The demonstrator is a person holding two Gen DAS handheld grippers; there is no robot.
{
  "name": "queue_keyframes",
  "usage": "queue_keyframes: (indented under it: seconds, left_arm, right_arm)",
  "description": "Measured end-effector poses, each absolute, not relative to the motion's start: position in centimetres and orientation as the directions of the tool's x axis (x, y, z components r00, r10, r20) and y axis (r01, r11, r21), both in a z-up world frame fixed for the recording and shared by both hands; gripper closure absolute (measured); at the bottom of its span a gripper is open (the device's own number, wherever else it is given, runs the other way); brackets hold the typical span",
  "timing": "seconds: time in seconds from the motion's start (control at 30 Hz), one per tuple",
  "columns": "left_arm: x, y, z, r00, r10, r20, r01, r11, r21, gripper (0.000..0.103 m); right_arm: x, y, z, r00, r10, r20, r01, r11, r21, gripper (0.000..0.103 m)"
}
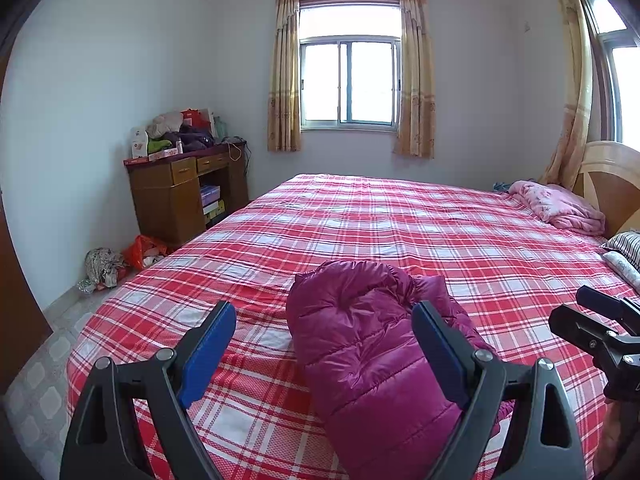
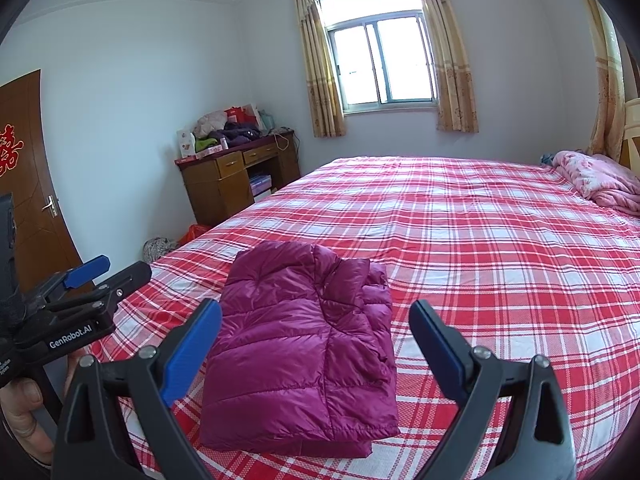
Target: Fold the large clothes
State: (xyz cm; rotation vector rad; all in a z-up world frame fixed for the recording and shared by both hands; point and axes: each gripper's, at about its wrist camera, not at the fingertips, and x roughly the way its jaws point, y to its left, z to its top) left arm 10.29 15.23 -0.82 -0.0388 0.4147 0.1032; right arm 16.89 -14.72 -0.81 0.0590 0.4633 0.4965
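Note:
A magenta quilted down jacket lies folded into a compact rectangle on the red plaid bed; it also shows in the right wrist view. My left gripper is open and empty, held above the jacket's near end. My right gripper is open and empty, above the jacket's near right part. The right gripper shows at the right edge of the left wrist view; the left gripper shows at the left of the right wrist view.
A pink blanket and pillows lie by the headboard at the right. A wooden desk piled with clothes stands at the far left wall, with bags on the floor. A brown door is at left.

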Motion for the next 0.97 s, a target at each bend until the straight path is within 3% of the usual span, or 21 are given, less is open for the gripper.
queue_keyframes:
  seconds: [0.97]
  left_arm:
    - [11.4, 15.4, -2.5, 0.888, 0.124, -0.443, -0.136, 0.991, 0.006, 0.013]
  right_arm:
    - [16.8, -14.4, -1.4, 0.770, 0.473, -0.429, -0.450, 0.878, 0.160, 0.005]
